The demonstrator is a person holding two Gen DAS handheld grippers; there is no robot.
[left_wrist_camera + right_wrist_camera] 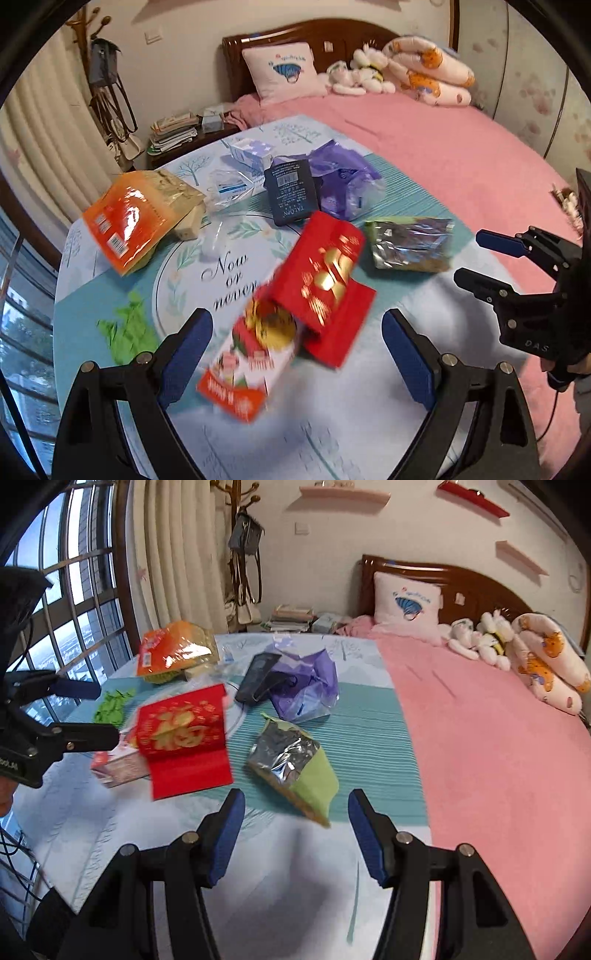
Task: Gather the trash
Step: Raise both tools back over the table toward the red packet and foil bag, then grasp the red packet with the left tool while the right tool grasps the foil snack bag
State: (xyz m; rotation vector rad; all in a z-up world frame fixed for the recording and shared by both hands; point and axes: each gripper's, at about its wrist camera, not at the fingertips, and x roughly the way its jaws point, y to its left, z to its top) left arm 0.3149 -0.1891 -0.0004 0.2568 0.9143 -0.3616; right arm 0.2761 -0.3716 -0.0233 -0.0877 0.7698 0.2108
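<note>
Overhead, the left gripper (297,354) and right gripper (295,834) both gape empty above the red envelope (325,280).

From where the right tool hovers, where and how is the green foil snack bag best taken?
Probably by the torn silver top of the green foil bag, coming from above with the right tool. The bag lies flat on the cloth, but that crumpled open end lifts slightly and stands apart from other trash.

"Now or never" on tablecloth (236,280), "TALON" on dark box (291,192)
</note>
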